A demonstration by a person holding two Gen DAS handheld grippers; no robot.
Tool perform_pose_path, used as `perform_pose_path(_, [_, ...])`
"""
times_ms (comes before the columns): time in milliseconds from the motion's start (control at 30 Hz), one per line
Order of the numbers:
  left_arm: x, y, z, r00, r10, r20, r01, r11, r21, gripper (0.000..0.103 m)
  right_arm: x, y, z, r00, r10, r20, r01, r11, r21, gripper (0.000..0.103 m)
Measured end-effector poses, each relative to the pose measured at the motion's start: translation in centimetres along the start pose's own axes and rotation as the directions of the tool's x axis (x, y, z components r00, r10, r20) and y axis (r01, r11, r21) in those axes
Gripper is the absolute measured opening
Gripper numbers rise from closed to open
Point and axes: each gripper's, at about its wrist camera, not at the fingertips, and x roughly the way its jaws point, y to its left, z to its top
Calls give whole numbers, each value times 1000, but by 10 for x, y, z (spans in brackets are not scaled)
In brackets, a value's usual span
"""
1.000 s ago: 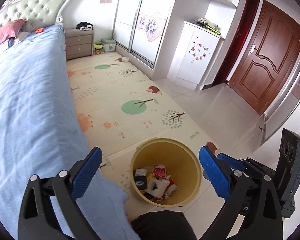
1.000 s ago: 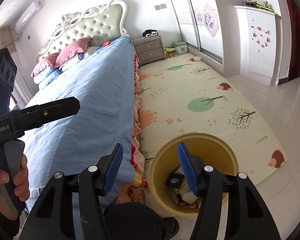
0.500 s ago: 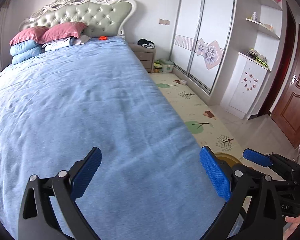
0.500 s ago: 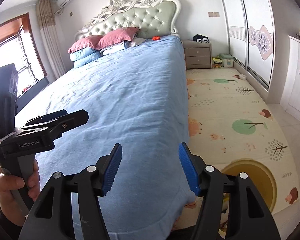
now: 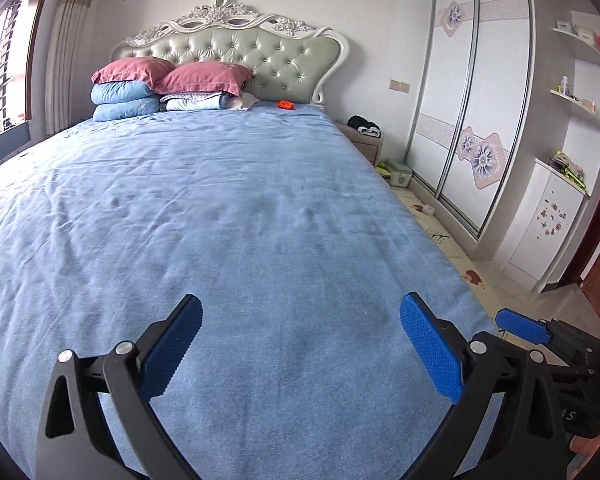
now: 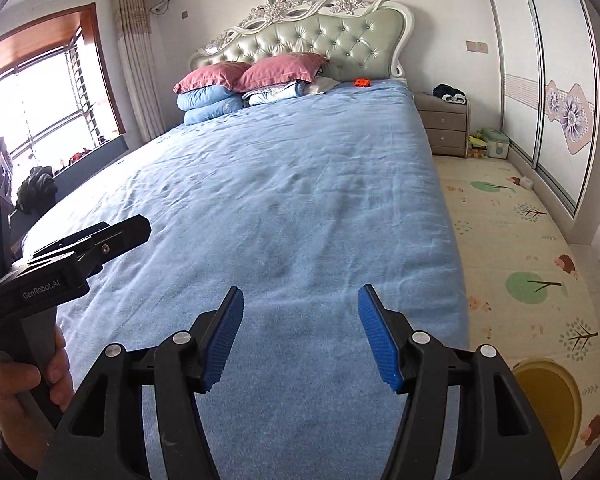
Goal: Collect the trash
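My left gripper [image 5: 300,308] hangs open over the near end of the blue bed [image 5: 240,220] with nothing between its fingers. My right gripper [image 6: 300,296] is beside it above the same bedspread; its jaws are opening a little and hold nothing. Far off by the headboard, a small orange-red item [image 5: 286,105] lies on the bed, also seen in the right wrist view [image 6: 362,81]. The yellow trash bin [image 6: 540,366] stands on the floor at the lower right, partly cut off. One blue pad of the right gripper [image 5: 520,322] shows at the right edge. A hand [image 6: 24,392] holds the left gripper [image 6: 112,236].
Pillows and folded bedding [image 5: 168,88] are stacked at the headboard. A nightstand [image 6: 446,124] and a green box [image 6: 494,146] sit past the bed's right side. The patterned play mat [image 6: 520,240] runs between bed and sliding wardrobe [image 5: 472,120]. A small white object [image 6: 526,183] lies on the mat.
Both grippers swung from above the yellow bin on the floor leftward over the bed. The bin has left the left wrist view and slid to the right wrist view's lower corner.
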Motion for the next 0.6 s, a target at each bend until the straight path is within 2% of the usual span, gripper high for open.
perform_pose_path(100, [-2,10,3,1000,-3,14,3,1000,-21,99,6,7,4,1000,1,10,-1,1000,-5,65])
perform_pose_path(267, [-2,14,9,998,43,47,-43,999,-7,99,13,8,12,999,-17,34,17,1000,-3,73])
perform_pose_path(400, [1,13,16,996,73,56,-74,997,11,99,13,8,17,997,-42,71,42,999,3,88])
perform_pose_path(467, [5,13,19,994,99,52,-100,995,16,99,11,11,19,995,-50,89,51,999,-6,89])
perform_pose_path(600, [10,11,22,993,104,51,-106,994,26,99,14,16,23,995,-46,93,49,998,-33,90])
